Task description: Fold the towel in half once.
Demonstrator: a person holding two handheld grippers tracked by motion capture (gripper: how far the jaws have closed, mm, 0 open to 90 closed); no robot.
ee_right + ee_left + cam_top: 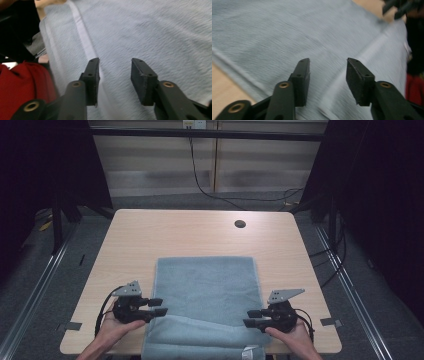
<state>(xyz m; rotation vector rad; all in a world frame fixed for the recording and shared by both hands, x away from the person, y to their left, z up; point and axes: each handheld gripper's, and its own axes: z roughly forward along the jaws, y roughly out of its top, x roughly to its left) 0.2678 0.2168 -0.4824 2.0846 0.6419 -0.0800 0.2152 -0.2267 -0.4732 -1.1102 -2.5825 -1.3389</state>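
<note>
I have both sets of jaws spread with nothing between them: the left gripper (161,306) at the towel's left edge, the right gripper (251,318) at its right edge, each pointing inward over the cloth. The towel (207,290) lies flat down the middle of the table (150,230), its near end draped over the front edge with a fold ridge across it. I judge the mirrored stance suits handling both sides of that near fold together.
</note>
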